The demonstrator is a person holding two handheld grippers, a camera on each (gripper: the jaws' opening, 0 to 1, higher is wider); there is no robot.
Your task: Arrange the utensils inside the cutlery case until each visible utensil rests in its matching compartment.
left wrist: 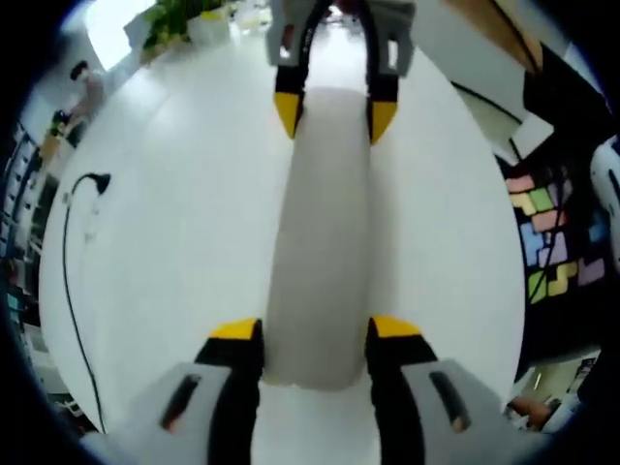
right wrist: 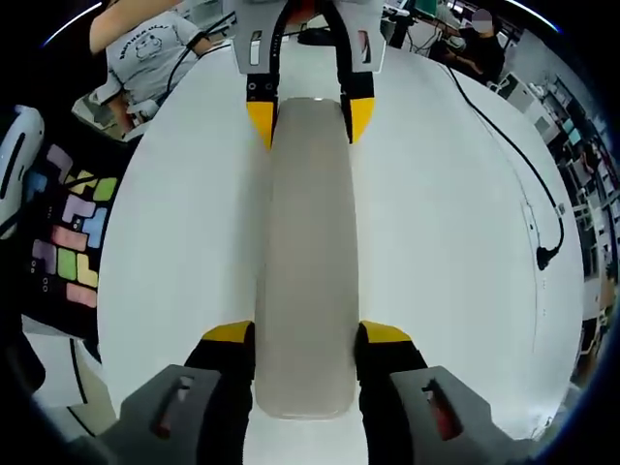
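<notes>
A long, pale grey cutlery case (left wrist: 320, 242) lies closed on the white table (left wrist: 174, 242), running straight away from me. My left gripper (left wrist: 315, 329) has its yellow-tipped jaws pressed against both sides of the near end. At the far end, the right gripper (left wrist: 334, 114) clamps the case the same way. In the right gripper view the case (right wrist: 308, 252) stretches from my right gripper (right wrist: 307, 334) up to the left gripper (right wrist: 308, 111). No utensils can be seen; the lid hides the inside.
A black cable (left wrist: 68, 252) with a plug snakes along one side of the table, seen also as the cable (right wrist: 523, 174). Coloured floor tiles (right wrist: 73, 237) lie beyond the table edge. A person in a grey shirt (right wrist: 145, 48) sits past the far end.
</notes>
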